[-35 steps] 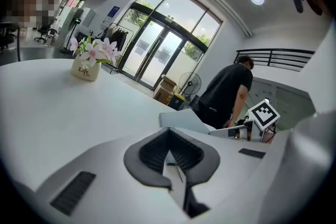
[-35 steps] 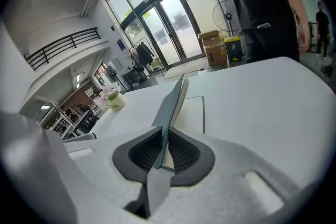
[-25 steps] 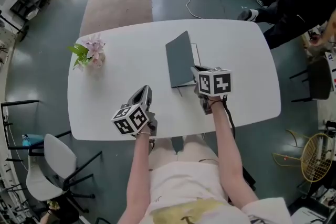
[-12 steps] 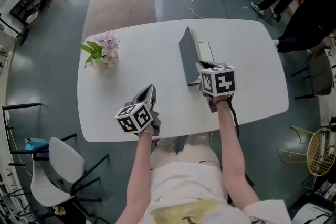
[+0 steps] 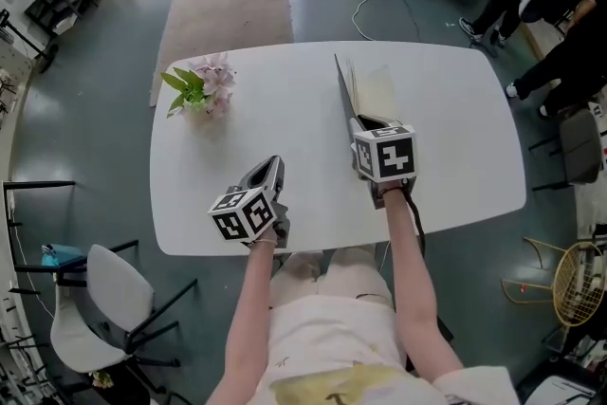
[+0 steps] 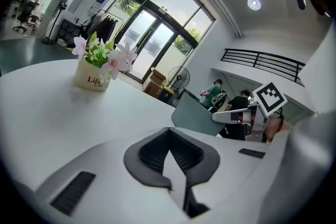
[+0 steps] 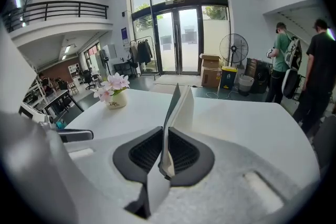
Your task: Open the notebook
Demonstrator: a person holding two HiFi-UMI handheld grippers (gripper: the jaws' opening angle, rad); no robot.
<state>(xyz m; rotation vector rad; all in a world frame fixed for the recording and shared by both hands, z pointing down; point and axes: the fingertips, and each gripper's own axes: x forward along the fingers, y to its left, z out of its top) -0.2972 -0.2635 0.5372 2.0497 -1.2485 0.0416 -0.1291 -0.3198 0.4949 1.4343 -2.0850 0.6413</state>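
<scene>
While the right tool [image 7: 167, 153] pinches only the grey cover [image 7: 175, 105] of the notebook [image 5: 360, 100], which lies at the far right of the counter [image 5: 266, 109], that cover stands about upright beside the pale pages [image 5: 379, 88]. It looks thin, light and fairly stiff, likely to flex or slip if pulled hard, so its free near edge seems the best hold. The left tool [image 5: 269, 172], pressed together on nothing, hovers near-left.

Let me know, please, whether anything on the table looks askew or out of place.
Only the notebook cover stands out: it stands almost on edge above the pages, because the right gripper is clamped on it. The flower pot sits upright, and nothing is spilled.
</scene>
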